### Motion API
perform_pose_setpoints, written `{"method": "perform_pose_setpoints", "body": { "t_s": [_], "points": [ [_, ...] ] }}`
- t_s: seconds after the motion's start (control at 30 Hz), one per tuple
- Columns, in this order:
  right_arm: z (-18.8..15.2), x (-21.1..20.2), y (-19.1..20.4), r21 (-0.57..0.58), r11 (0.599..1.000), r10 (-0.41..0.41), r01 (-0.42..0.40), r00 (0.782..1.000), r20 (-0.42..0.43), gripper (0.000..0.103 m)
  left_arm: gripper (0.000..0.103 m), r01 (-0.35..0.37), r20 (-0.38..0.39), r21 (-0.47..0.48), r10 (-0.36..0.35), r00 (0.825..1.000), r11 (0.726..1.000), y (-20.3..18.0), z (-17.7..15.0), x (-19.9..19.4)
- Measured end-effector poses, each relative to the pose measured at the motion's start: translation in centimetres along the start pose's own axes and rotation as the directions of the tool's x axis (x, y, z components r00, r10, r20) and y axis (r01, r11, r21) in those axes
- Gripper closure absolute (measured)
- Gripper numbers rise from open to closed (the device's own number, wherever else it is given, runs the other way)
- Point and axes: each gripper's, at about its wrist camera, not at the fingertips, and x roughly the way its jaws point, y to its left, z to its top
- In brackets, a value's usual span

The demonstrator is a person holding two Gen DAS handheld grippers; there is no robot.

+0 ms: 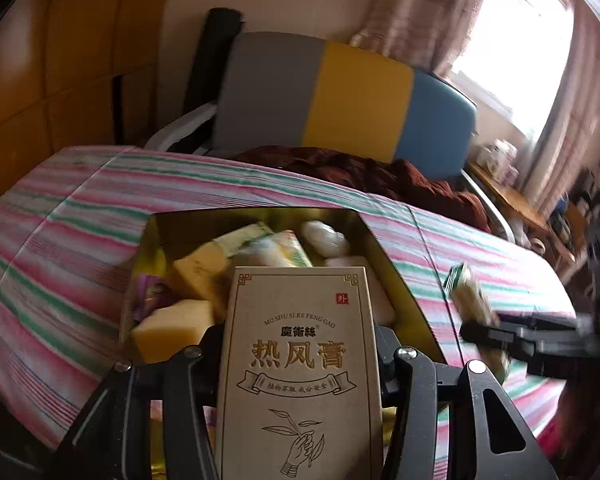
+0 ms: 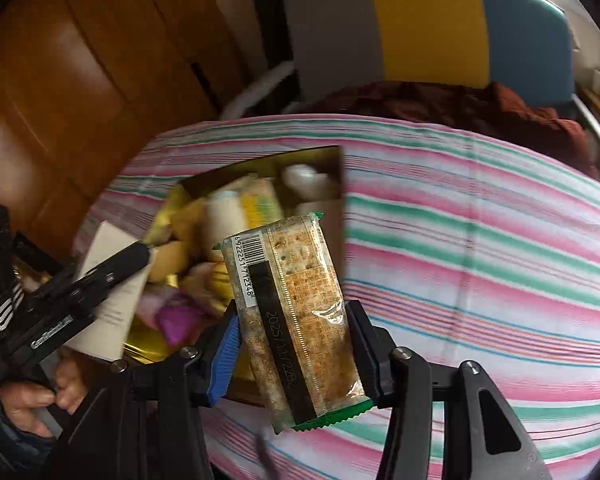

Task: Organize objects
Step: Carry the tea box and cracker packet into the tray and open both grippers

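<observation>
My left gripper (image 1: 298, 344) is shut on a tan cardboard box (image 1: 300, 368) with Chinese lettering and holds it upright over the near end of a gold tin (image 1: 374, 236). The tin holds several snacks, among them yellow cakes (image 1: 172, 328) and white packets (image 1: 326, 238). My right gripper (image 2: 294, 340) is shut on a clear cracker packet (image 2: 296, 316) with a barcode, just right of the tin (image 2: 332, 156). The left gripper (image 2: 100, 276) with its box (image 2: 116, 304) shows at the left of the right wrist view. The right gripper (image 1: 512, 332) and its packet (image 1: 472, 300) show at the right of the left wrist view.
The tin lies on a table under a pink, green and white striped cloth (image 2: 480, 240). Behind it stand a grey, yellow and blue chair back (image 1: 340, 96) with a dark red cloth (image 1: 380, 176), and a wooden cabinet (image 2: 80, 80) at the left. A cluttered shelf (image 1: 508, 184) sits by the window.
</observation>
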Motion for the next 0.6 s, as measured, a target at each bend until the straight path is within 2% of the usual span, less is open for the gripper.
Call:
{"method": "perform_pose_setpoints", "body": {
  "t_s": [0.17, 0.33, 0.6],
  "points": [
    [0.5, 2.3, 1.9, 0.035, 0.999, 0.009, -0.010, 1.000, 0.026, 0.051, 0.051, -0.035, 0.028, 0.017, 0.035, 0.999, 0.999, 0.5, 0.5, 0.0],
    [0.7, 3.4, 2.2, 0.060, 0.998, 0.005, -0.006, 1.000, 0.007, 0.049, 0.051, -0.077, 0.025, 0.054, 0.076, 0.997, 0.996, -0.3, 0.6, 1.2],
    [0.0, 4.7, 1.8, 0.066, 0.998, 0.018, -0.016, 1.000, -0.019, 0.047, 0.049, -0.084, 0.021, 0.086, 0.083, 0.996, 0.993, -1.2, -0.2, 1.9]
  ]
}}
